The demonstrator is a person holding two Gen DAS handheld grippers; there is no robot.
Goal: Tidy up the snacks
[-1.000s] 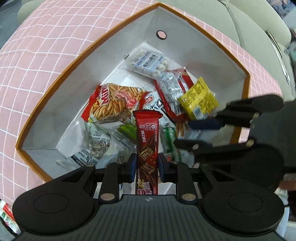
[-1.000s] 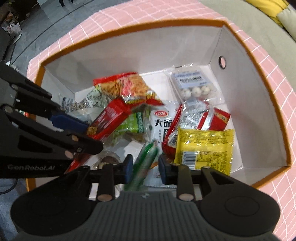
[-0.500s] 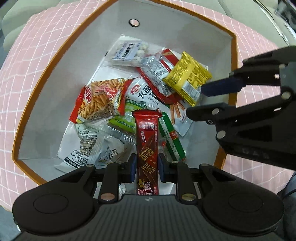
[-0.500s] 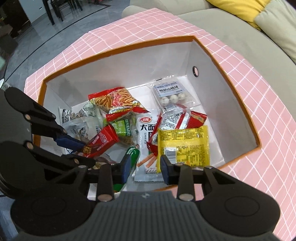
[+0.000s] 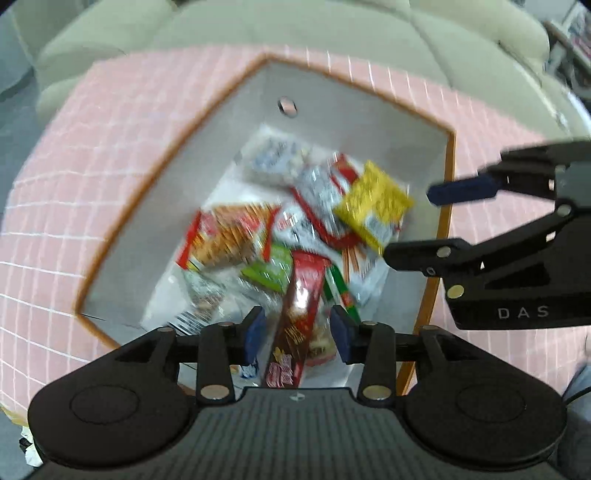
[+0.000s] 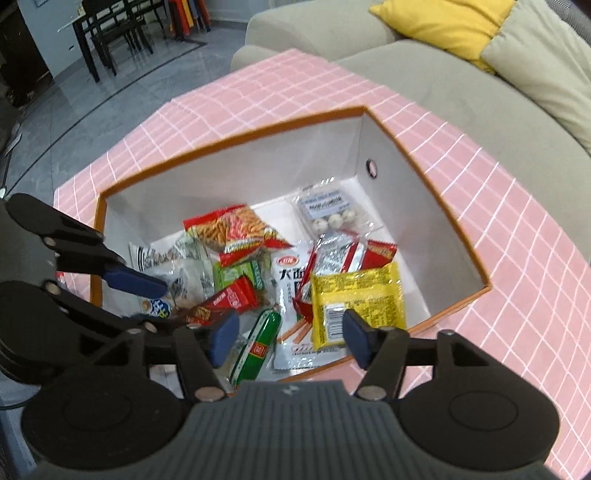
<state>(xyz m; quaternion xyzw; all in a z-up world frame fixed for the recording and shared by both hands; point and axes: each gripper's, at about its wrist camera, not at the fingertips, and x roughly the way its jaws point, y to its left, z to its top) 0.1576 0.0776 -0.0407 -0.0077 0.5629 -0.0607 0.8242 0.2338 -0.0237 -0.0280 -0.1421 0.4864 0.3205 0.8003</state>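
An orange-rimmed white box (image 6: 413, 192) on a pink checked cloth holds several snack packs. My left gripper (image 5: 297, 334) is open above the box's near corner; the red-brown chocolate bar (image 5: 295, 317) lies tilted between its spread fingers, no longer clamped. It shows in the right wrist view (image 6: 221, 304) resting on the pile. My right gripper (image 6: 288, 338) is open and empty above the box's near edge, over a green sausage stick (image 6: 256, 347). A yellow packet (image 6: 356, 301) lies at the box's right. The left wrist view is blurred.
The box (image 5: 354, 122) also holds a red stick-snack bag (image 6: 232, 230), a clear pack of white balls (image 6: 328, 210), a green packet (image 6: 240, 273) and a white pack (image 6: 290, 291). A beige sofa (image 6: 480, 96) with a yellow cushion (image 6: 443, 26) stands behind the table.
My left gripper opened and let go of the chocolate bar, which dropped onto the pile. My right gripper opened wider and both pulled back up from the box.
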